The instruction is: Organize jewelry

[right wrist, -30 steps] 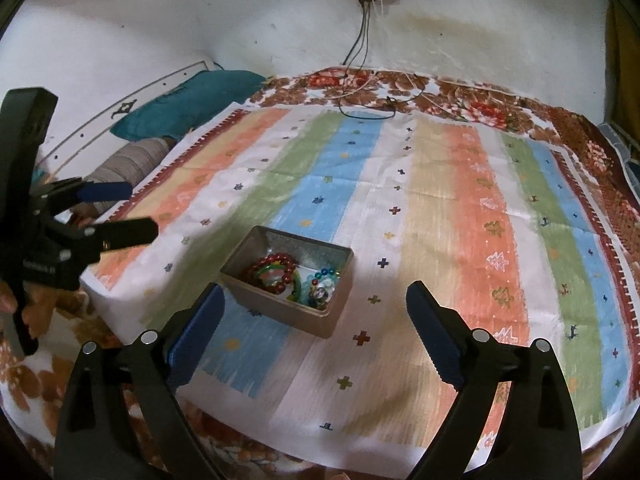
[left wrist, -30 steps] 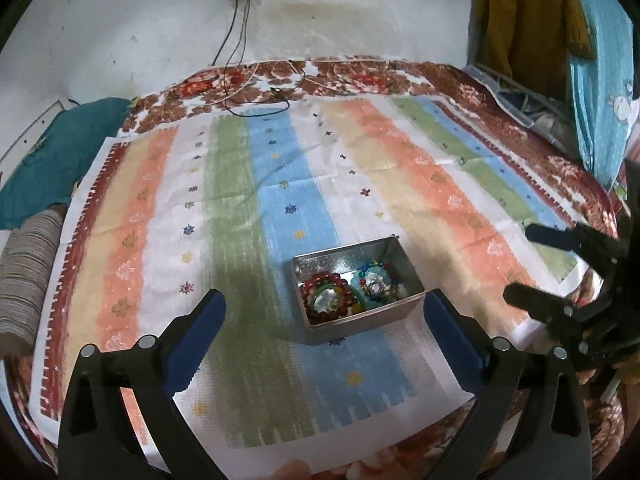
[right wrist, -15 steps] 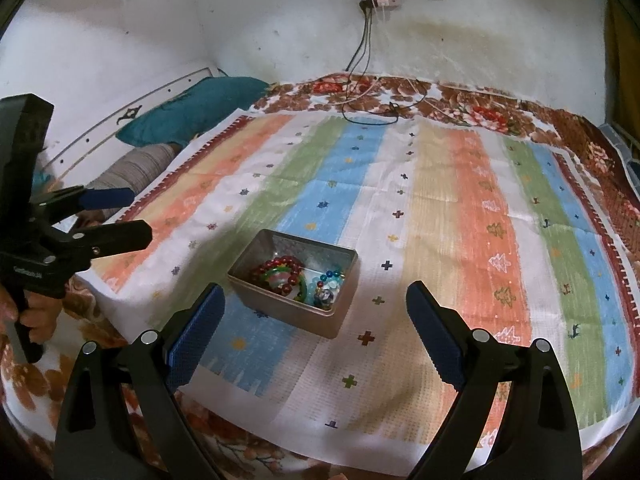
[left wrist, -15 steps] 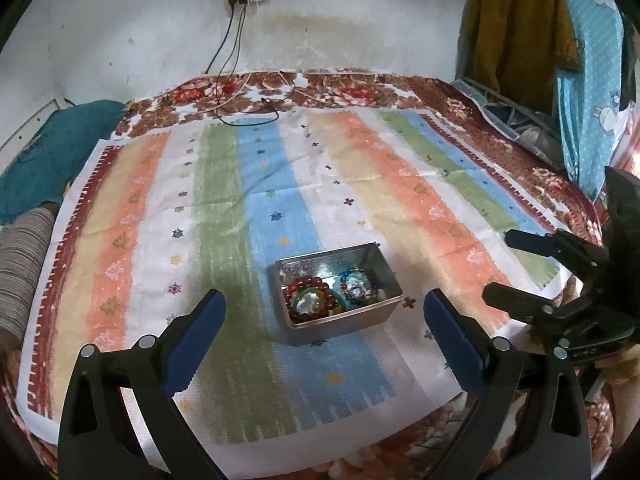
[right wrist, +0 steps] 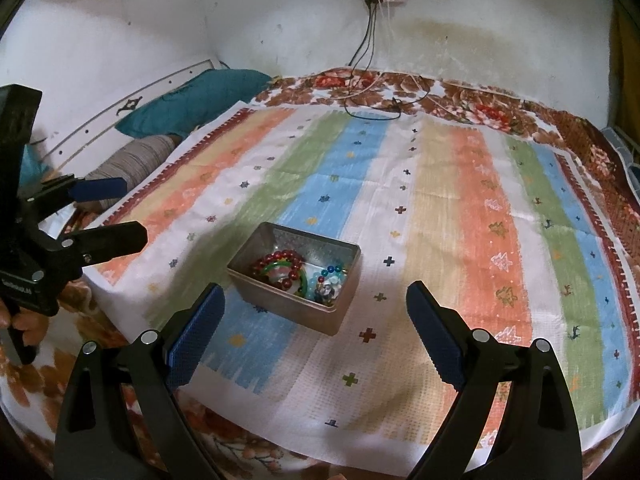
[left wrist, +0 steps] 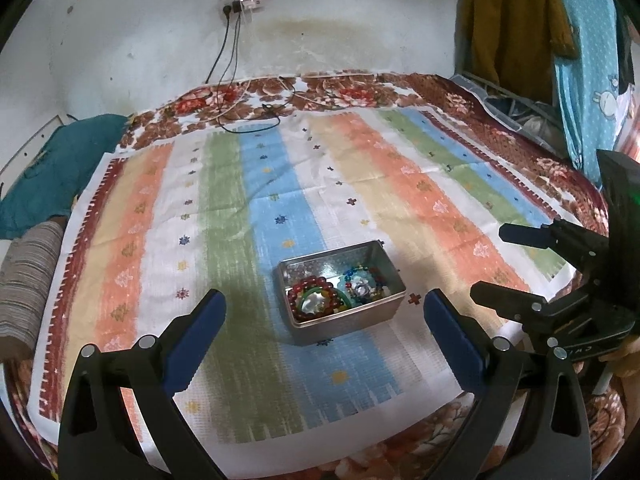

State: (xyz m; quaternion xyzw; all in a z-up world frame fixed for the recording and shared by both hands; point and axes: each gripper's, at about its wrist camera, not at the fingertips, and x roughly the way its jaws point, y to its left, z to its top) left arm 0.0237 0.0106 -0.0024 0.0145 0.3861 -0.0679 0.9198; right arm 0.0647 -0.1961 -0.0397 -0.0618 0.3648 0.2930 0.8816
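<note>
Jewelry (left wrist: 334, 294): glossy round beads, coiled in a rectangular metal tin (left wrist: 348, 318), ahead of your left tongs (left wrist: 324, 320) and right tongs (right wrist: 314, 310), both spread apart, empty.

tin (left wrist: 362, 316): small beads beside the red bracelet (left wrist: 316, 294) too tangled to be told apart | tongs: handles cut off by lower edges | pillow (left wrist: 24, 288): cut by left edge | hanging clothes (left wrist: 516, 20): cut by top edge

Left gripper (left wrist: 325, 312) & right gripper (right wrist: 314, 304): black plastic frames w/ blue ribbed pads (right wrist: 196, 332). Silver screws at the finger joints; white lettering on body.
</note>
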